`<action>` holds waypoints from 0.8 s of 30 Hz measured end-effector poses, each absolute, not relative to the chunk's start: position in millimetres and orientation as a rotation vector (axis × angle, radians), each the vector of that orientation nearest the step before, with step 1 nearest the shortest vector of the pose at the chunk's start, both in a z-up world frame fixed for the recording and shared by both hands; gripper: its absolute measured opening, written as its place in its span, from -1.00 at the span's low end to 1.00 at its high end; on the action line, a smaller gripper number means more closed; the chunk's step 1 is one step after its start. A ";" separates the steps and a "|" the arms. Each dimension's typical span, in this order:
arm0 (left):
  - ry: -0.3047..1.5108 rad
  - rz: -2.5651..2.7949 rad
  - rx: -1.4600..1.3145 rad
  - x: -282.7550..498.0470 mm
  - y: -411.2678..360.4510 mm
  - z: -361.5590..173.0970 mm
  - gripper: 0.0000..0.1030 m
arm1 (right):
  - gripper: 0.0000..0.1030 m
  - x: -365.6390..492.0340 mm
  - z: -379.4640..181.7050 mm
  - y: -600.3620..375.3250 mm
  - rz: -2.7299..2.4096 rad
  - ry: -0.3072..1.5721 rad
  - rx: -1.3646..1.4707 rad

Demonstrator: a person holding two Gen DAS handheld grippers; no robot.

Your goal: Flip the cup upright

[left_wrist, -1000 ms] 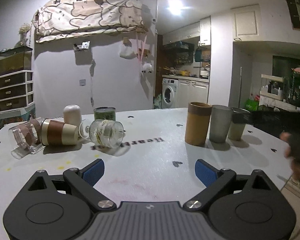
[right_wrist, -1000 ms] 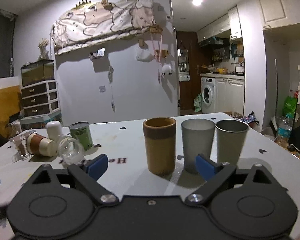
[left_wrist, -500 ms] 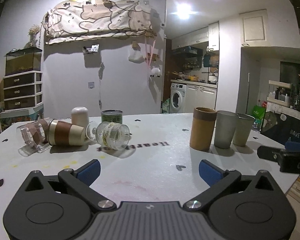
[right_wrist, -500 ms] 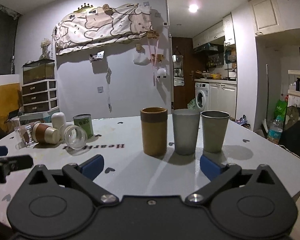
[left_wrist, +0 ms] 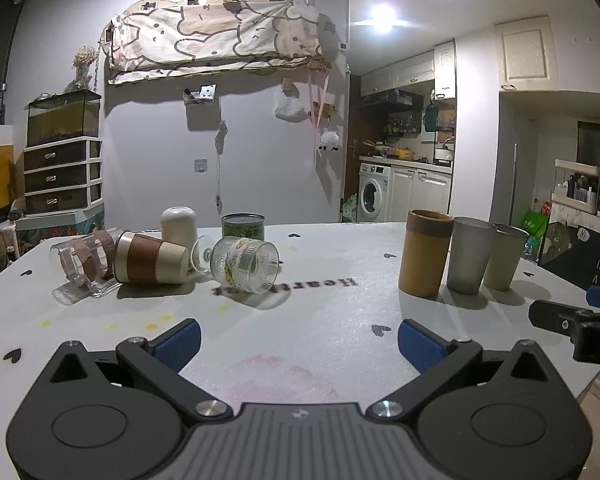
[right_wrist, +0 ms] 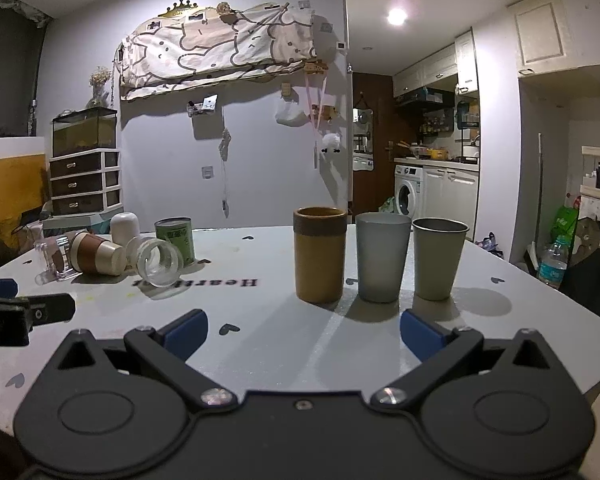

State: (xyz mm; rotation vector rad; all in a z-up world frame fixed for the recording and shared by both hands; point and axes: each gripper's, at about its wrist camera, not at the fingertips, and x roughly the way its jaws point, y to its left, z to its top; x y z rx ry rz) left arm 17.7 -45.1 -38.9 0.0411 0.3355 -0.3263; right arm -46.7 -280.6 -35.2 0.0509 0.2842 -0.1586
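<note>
On the white table, three cups lie on their sides at the left: a clear ribbed glass (left_wrist: 246, 265) (right_wrist: 159, 262), a brown-and-cream cup (left_wrist: 150, 258) (right_wrist: 96, 253) and a clear cup with a brown sleeve (left_wrist: 82, 264) (right_wrist: 52, 260). Three cups stand upright in a row at the right: tan (left_wrist: 426, 253) (right_wrist: 319, 254), frosted grey (left_wrist: 469, 255) (right_wrist: 382, 256), metal (left_wrist: 504, 256) (right_wrist: 438, 258). My left gripper (left_wrist: 298, 338) is open and empty in front of the lying cups. My right gripper (right_wrist: 302, 330) is open and empty in front of the upright cups.
A green tin (left_wrist: 243, 227) (right_wrist: 175, 238) and a white rounded jar (left_wrist: 178, 225) (right_wrist: 125, 227) stand behind the lying cups. The table's right edge (left_wrist: 572, 284) lies close to the upright cups. A water bottle (right_wrist: 552, 258) stands off the table at the right.
Both grippers have drawn back from the cups, which look smaller. The right gripper now shows at the right edge of the left wrist view. No cup has moved.
</note>
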 end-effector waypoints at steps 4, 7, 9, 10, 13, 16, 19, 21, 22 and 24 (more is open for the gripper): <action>0.338 -0.327 0.043 17.1 -46.2 -39.4 1.00 | 1.00 -46.5 -34.8 -281.2 -0.160 0.285 0.051; 0.338 -0.326 0.045 17.2 -46.9 -39.2 1.00 | 1.00 -46.6 -34.8 -281.3 -0.161 0.286 0.050; 0.338 -0.326 0.045 17.2 -46.8 -39.3 1.00 | 1.00 -46.0 -34.6 -281.3 -0.161 0.285 0.050; 0.338 -0.326 0.044 17.2 -46.7 -39.3 1.00 | 1.00 -46.0 -34.5 -281.3 -0.161 0.285 0.050; 0.338 -0.327 0.044 17.2 -46.7 -39.3 1.00 | 1.00 -46.0 -34.6 -281.3 -0.161 0.286 0.050; 0.339 -0.327 0.044 17.2 -46.6 -39.3 1.00 | 1.00 -46.0 -34.5 -281.2 -0.161 0.286 0.050; 0.338 -0.326 0.045 17.1 -46.5 -39.3 1.00 | 1.00 -46.0 -34.4 -281.2 -0.162 0.285 0.049; 0.338 -0.326 0.045 17.3 -46.9 -39.2 1.00 | 1.00 -46.1 -34.4 -281.3 -0.162 0.285 0.048; 0.338 -0.326 0.045 17.3 -46.9 -39.2 1.00 | 1.00 -46.0 -34.5 -281.2 -0.162 0.286 0.049; 0.339 -0.326 0.046 17.2 -46.8 -39.2 1.00 | 1.00 -46.1 -34.5 -281.1 -0.162 0.286 0.049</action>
